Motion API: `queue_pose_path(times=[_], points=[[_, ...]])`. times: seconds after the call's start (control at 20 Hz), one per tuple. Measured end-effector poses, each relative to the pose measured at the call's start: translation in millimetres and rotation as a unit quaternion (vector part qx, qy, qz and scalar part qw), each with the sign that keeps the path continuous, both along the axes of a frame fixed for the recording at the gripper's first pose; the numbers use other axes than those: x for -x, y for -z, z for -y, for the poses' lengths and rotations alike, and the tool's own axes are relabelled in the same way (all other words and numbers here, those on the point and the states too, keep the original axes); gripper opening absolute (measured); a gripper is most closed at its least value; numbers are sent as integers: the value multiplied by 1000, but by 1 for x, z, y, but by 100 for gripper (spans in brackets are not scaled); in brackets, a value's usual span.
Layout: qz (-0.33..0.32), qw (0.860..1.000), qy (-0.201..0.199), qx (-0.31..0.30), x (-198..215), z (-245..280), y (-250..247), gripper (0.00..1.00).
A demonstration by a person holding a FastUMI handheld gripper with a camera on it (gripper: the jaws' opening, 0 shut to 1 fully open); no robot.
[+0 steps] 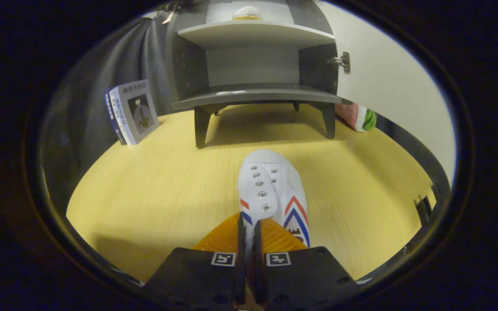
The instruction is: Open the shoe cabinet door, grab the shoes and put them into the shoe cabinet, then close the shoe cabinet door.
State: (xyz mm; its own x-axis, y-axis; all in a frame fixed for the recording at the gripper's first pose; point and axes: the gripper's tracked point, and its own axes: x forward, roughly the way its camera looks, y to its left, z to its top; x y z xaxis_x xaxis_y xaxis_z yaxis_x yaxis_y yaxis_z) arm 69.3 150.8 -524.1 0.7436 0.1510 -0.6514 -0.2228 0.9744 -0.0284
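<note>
A white shoe [272, 190] with metal eyelets and red and blue chevrons points away from me toward the cabinet. My gripper [249, 231] is shut on the shoe's rear upper, the thin white edge pinched between both fingers. The shoe hangs above the yellow wooden table [145, 190]. Beyond it stands the grey shoe cabinet [253, 93] on short legs, its white door [387, 86] swung open to the right on a metal hinge [344, 61]. The lower compartment is bare. On the upper shelf [253, 32] rests another pale shoe [247, 13].
A book [134, 111] leans upright on the table left of the cabinet. A pink, white and green object [359, 116] lies behind the cabinet's right leg under the open door. Dark cloth hangs behind the book.
</note>
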Motion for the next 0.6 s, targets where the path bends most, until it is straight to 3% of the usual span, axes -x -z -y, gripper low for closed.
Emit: queue_pose_path(times=[0.2,0.6], points=[[-19,999,-2,-32,3,0,-3,3],[-39,997,-3,-70,-8,3,-31,3]])
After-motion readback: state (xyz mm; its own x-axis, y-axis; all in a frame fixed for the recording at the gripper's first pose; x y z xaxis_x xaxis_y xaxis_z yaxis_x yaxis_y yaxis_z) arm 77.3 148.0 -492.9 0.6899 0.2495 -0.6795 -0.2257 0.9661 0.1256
